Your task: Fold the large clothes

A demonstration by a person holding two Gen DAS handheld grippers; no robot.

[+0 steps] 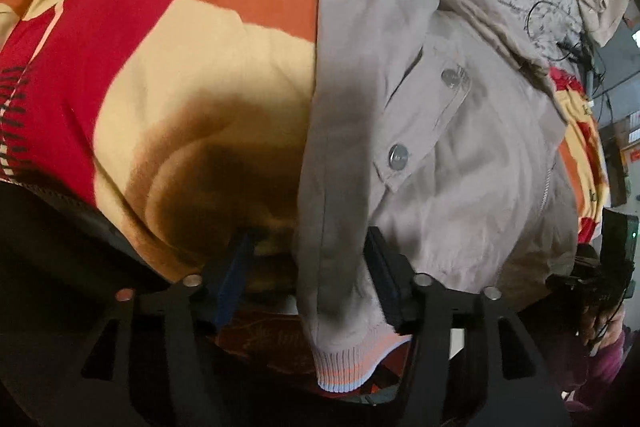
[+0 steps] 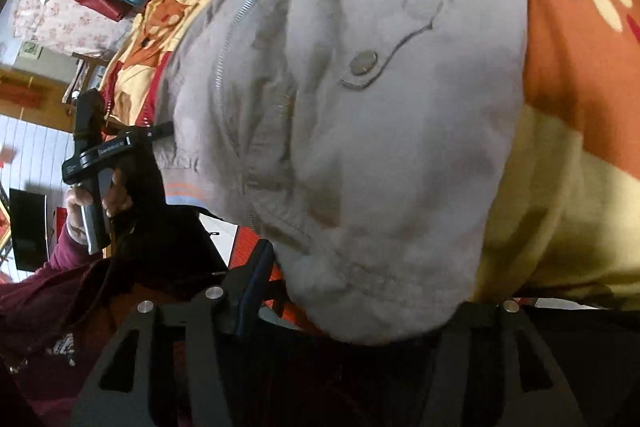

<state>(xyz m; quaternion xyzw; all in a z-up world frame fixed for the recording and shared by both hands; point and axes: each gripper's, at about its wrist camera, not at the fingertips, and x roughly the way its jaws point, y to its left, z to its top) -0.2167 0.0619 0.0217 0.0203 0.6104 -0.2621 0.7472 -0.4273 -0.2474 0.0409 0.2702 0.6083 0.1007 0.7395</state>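
Two grippers point down at a big beige jacket [image 1: 460, 155] that lies on a quilt [image 1: 168, 51] with red, orange and cream patches. The left gripper [image 1: 310, 259] has its fingers apart, and the jacket's sleeve runs down between them. Its striped cuff [image 1: 348, 367] hangs close to the camera. The sleeve leans on the far finger [image 1: 384, 279], but the other finger stands clear of it, so nothing is pinched. The right gripper [image 2: 360, 301] is harder to read. One finger [image 2: 254, 287] shows beside the jacket's bottom corner [image 2: 376, 291], and the cloth hides the other finger. I cannot tell if it is gripping. In the right wrist view, a hand [image 2: 100, 203] in a dark red sleeve [image 2: 52, 287] holds the left gripper's handle.
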